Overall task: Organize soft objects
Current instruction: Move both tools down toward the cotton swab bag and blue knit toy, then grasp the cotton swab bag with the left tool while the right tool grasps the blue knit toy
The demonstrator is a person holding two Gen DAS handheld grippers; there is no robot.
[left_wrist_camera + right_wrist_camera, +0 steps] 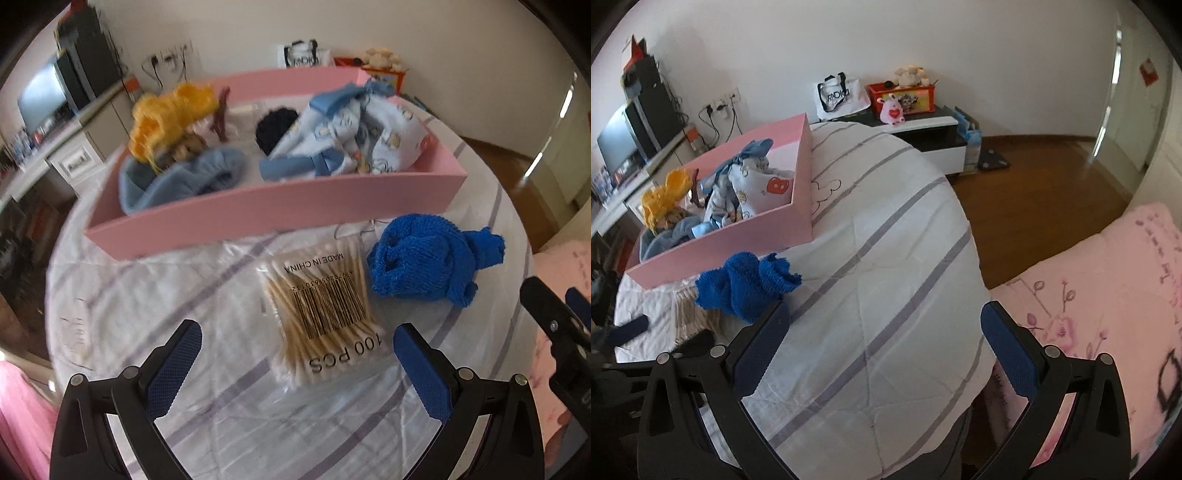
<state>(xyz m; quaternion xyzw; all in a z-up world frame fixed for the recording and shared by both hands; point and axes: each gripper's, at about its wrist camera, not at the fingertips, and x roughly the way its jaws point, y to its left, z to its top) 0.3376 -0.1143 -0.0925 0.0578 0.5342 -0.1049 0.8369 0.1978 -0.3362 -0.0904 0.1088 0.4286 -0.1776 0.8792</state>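
Both grippers, left [297,347] and right [884,325], have fingers spread wide and hold nothing. The swabs [321,314] lie beside the blue cloth [424,258], near the pink box [258,210].

Table [886,229] covered with a white cloth with grey stripes. Lying directly on it: a pink box [258,214] toward the far edge; a packet of cotton swabs [321,306] just in front of it; a blue knitted cloth [424,258] beside the packet, touching it.
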